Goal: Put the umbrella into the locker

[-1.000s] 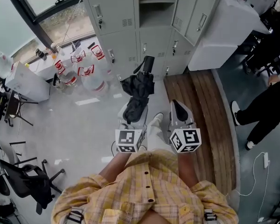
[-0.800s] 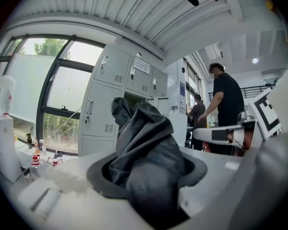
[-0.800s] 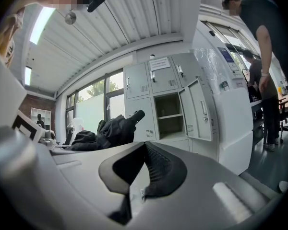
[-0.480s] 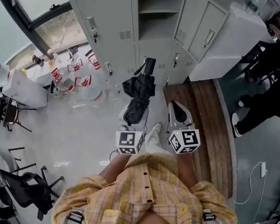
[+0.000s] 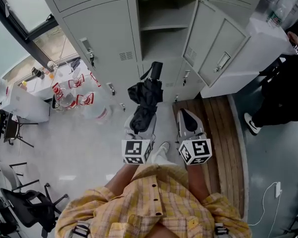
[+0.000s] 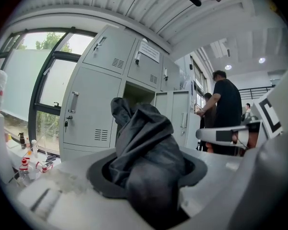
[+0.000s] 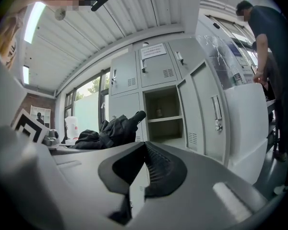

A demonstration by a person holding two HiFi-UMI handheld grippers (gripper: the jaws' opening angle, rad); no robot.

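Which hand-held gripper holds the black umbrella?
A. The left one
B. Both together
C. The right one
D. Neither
A: the umbrella is clamped in the left hand-held gripper, while the right hand-held gripper beside it has its jaws together with nothing in them.

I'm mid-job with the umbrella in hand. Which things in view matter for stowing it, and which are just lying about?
For the job:
- umbrella, gripped by the left gripper
- open locker, with its door swung right

Lying about:
- red-labelled water jugs
- office chair
- wooden platform
- white cable on the floor
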